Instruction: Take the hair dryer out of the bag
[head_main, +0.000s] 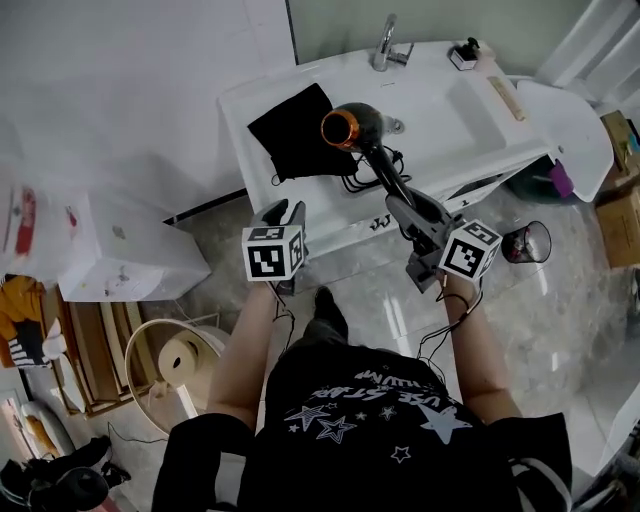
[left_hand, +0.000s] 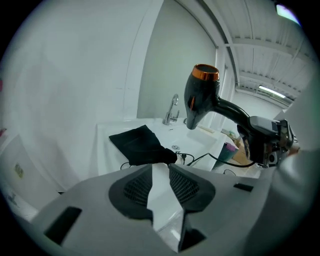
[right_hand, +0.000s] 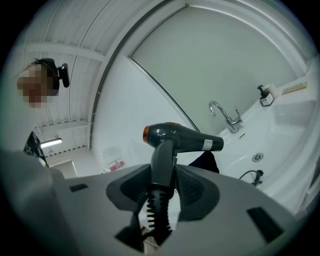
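A dark grey hair dryer with a copper-orange ring at its back end (head_main: 352, 125) is already out of the flat black fabric bag (head_main: 298, 132), so the task looks essentially done; at most, setting the dryer down remains. The right gripper (head_main: 405, 205) pinches the dryer's slim handle between its pads and holds it in the air above the white washbasin counter (head_main: 470, 110). The dryer's black cord (head_main: 365, 180) lies looped beside the limp bag. The left gripper (head_main: 283, 212) hovers near the counter's front edge, pads slightly apart, empty.
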